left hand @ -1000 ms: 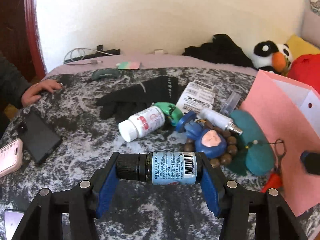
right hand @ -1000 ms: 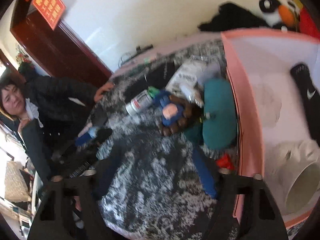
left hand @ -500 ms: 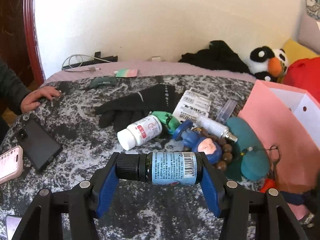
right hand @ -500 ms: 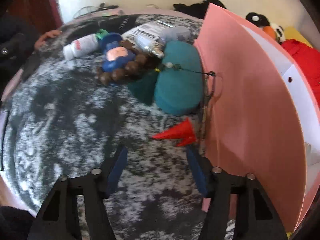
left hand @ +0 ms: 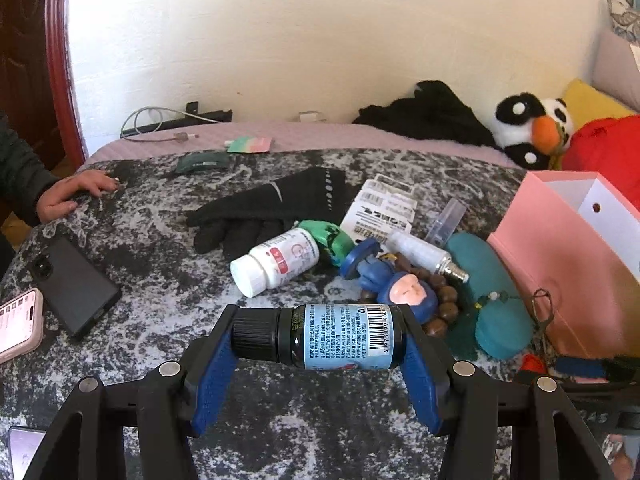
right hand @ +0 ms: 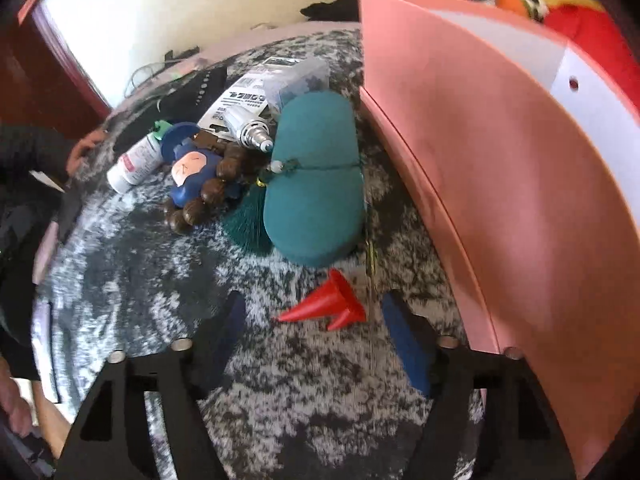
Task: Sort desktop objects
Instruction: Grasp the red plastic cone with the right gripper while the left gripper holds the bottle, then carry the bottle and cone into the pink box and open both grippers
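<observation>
The left tool point(left hand: 316, 338) points forward at 12 o'clock, pads pressed on a held load, while the right tool point(right hand: 316, 320) tips steeply downward, jaws opening on nothing.

Black gripper point(left hand: 316, 336), blue pads point(left hand: 212, 372), silver screws

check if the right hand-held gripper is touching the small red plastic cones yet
Apart. In the right wrist view the small red plastic cones lie on the mottled grey cloth between the opening pads of the right hand-held gripper, with cloth showing on both sides.

Two bottles point(left hand: 276, 262), two phones point(left hand: 74, 286)
</observation>
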`<state>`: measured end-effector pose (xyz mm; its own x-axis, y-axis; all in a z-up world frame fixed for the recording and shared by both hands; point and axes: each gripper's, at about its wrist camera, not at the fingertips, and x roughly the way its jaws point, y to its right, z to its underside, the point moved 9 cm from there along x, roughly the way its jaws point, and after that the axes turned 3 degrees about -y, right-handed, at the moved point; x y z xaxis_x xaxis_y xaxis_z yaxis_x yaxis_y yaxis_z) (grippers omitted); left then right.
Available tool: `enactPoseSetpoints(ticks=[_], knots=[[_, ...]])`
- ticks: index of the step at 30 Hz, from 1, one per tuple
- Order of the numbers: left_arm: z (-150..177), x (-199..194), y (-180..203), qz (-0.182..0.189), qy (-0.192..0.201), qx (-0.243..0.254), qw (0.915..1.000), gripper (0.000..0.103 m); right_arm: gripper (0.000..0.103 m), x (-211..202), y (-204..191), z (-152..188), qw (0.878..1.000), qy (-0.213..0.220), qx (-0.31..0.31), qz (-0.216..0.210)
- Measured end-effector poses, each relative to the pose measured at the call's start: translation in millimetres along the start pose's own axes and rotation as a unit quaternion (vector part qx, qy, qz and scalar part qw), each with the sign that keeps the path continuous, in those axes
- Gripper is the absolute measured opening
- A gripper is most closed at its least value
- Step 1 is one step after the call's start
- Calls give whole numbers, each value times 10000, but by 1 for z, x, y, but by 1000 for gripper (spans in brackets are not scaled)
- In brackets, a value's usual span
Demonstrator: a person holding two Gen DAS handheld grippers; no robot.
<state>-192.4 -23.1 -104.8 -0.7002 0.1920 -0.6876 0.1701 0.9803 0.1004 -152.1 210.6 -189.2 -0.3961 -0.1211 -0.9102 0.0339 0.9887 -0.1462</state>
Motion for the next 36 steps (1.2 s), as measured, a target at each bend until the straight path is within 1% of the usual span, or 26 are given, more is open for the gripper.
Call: enactPoseSetpoints(ticks=[1,5,8,9,10,11,12,14,15,17,21,26,29,33,35,36], knots=[[1,1,2,-5,-11,29,10000,63,76,5,0,0,9999,-73,3,84],[4,4,6,-26,-77,121,9999,63,77,27,-4,10,9991,-414,23,20],[6,7,11,-1,-119,162,9998,63,78,36,-6,12,9990,-401,-153,110],[6,7,13,7,-131,176,9998,63,77,39,-5,12,9990,-391,-161,112],[7,8,15,15,-140,192,9997,63,74,38,-4,10,9994,-294,-132,106],[7,8,17,21,-147,213,9997,63,60,37,-2,8,9996,-246,-87,126],[8,9,19,19,-155,242,9996,63,52,34,1,6,9997,-217,1,113],[9,10,24,5,-170,318,9994,63,53,27,5,4,9992,-149,247,-260],[10,10,25,0,-176,349,9992,63,53,21,6,4,9991,-96,275,-324],[10,11,28,-5,-185,374,9991,63,52,8,5,4,9993,58,192,-313],[9,11,31,20,-172,369,9992,63,52,-25,-4,2,9978,356,116,-552],[9,11,40,44,-185,448,9988,63,52,-87,-29,-16,9897,1038,29,-987],[10,11,41,46,-194,475,9987,63,52,-119,-42,-27,9836,1308,13,-1245],[9,10,41,56,-185,471,9987,63,52,-146,-60,-29,9770,1517,-42,-1501],[7,10,43,83,-175,449,9988,63,52,-158,-67,-29,9753,1643,-120,-1470],[7,9,44,104,-166,430,9989,63,52,-163,-65,-30,9751,1697,-118,-1423]])
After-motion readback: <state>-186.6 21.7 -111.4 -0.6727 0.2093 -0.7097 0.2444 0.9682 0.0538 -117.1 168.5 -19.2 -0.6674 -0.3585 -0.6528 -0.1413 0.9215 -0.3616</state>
